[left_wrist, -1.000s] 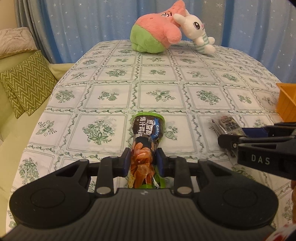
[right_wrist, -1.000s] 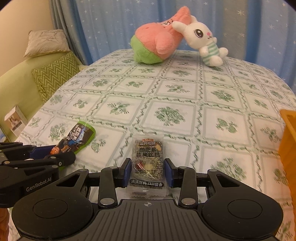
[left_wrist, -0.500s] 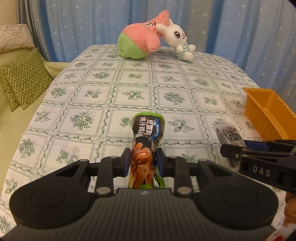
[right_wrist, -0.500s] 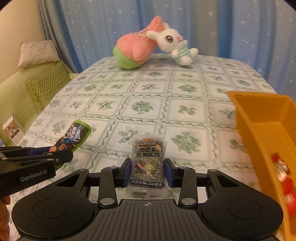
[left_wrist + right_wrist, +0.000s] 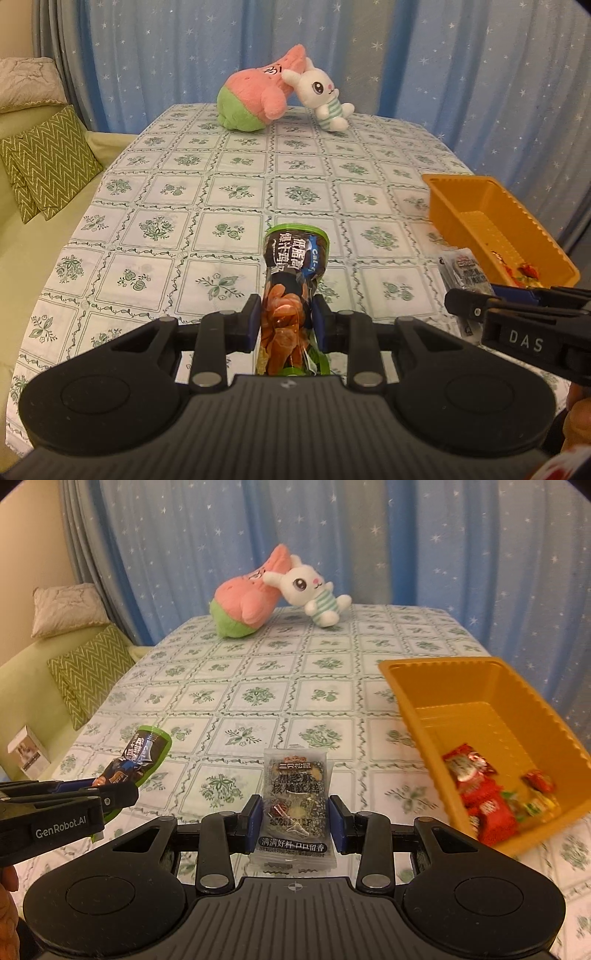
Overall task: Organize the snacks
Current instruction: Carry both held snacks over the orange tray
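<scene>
Left wrist: left gripper clenched on green-edged snack pouch, held above bench | Right wrist: right gripper grasped clear sesame-cake packet, just left of orange basket holding red snacks.

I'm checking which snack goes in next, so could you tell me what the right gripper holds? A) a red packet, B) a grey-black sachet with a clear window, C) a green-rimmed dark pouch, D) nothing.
B: the right gripper is closed on the grey-black sachet, held above the tablecloth beside the orange bin.
</scene>
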Demonstrator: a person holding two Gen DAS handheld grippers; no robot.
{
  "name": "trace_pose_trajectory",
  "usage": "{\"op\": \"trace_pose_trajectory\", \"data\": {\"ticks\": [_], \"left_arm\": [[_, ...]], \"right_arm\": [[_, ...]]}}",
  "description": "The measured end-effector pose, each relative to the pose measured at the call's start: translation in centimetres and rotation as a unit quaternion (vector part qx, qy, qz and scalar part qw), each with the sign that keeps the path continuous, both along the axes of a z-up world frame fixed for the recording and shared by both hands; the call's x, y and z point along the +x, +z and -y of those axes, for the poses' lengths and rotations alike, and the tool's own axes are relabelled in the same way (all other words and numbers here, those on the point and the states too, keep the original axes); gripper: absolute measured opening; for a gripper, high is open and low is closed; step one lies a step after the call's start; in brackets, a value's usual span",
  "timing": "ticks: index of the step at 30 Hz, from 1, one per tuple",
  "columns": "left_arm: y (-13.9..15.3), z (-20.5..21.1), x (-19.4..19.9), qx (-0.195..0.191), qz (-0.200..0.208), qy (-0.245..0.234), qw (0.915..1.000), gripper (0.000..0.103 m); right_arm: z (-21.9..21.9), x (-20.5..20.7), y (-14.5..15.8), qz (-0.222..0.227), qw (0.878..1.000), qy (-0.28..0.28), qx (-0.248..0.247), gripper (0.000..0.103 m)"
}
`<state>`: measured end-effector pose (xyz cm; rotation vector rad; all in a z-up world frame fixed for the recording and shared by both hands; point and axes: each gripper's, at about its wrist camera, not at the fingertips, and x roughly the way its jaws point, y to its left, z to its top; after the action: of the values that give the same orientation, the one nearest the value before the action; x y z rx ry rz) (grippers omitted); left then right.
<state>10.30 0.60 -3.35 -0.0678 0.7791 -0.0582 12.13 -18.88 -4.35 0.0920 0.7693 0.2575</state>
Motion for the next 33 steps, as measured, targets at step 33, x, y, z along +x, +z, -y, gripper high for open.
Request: {"op": "trace_pose_trajectory", "data": {"ticks": [33], "left_arm": [[2.9,5.4,-2.6,-0.008,0.015,-0.053,0.9984,0.026]], "right_arm": [[6.5,-5.7,2.8,0.012,0.998,-0.060,0.003,0.038]]}}
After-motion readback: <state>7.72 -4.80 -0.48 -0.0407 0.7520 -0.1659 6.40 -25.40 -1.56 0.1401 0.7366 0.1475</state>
